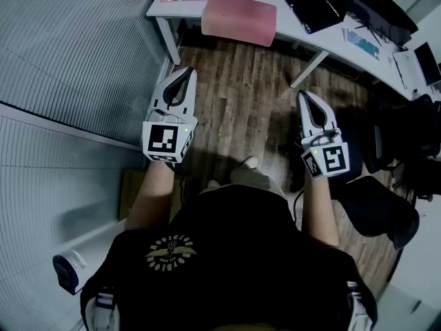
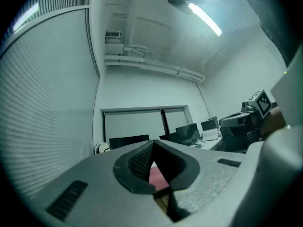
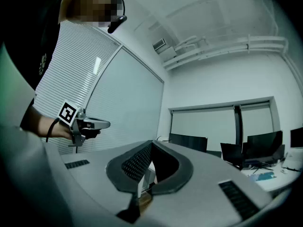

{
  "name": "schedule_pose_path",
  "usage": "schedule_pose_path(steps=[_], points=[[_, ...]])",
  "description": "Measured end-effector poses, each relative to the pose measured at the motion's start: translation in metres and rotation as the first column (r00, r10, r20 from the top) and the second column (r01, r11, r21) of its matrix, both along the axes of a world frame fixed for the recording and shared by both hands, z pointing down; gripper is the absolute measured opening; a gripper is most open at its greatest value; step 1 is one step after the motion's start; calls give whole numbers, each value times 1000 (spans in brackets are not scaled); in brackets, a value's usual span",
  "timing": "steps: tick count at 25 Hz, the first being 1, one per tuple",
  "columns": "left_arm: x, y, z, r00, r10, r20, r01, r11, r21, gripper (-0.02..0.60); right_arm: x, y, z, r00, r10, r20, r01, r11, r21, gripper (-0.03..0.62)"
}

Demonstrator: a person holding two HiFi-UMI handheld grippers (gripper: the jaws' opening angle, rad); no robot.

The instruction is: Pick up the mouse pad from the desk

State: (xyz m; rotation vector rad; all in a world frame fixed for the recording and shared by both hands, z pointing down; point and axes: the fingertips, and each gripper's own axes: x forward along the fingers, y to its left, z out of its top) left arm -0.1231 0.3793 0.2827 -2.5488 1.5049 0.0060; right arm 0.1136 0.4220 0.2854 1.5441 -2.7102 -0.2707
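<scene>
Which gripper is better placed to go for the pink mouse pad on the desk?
Left, likely. The left gripper is nearer the mouse pad, and its own view shows pink straight past its shut jaws. The right gripper, also shut, sits farther off to the side.

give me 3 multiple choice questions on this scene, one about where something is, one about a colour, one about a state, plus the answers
1. Where does the mouse pad lie?
A) on the white desk
B) in a drawer
C) clamped in a tool

2. What colour is the mouse pad?
A) black
B) pink
C) blue

3. How do the jaws of the left tool and the right tool stand?
A) both wide open
B) both shut and empty
C) left shut on the pad

Answers:
1 A, the head view shows it on the desk, ahead of both tools.
2 B, it is plainly pink in the head view.
3 B, each gripper view shows the jaw tips meeting with nothing clamped.
</scene>
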Motion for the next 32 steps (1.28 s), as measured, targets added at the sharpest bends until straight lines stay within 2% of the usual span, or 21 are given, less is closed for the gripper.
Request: schedule_pose_path(steps=[7,14,20,25,32], points=[[-12,-41,17,1000,-13,19,13,1000,-16,6,-9,-43,15,1000,-5,20,6,1000,-9,-2],[1,-97,23,999,-7,42,9,999,-31,6,11,-103,32,998,8,67,-5,999,-37,-3],[12,-148,41,999,-9,51,13,997,-73,6,21,-154,44,998,-3,65,7,998,-70,-2],[15,-187,46,998,-55,30,57,994,-96,6,39,-186,42,996,-5,91,11,997,-73,-3],[30,-240,18,997,-75,28,76,996,-52,6,76,-229,27,995,1,101,2,1000,-28,-3]])
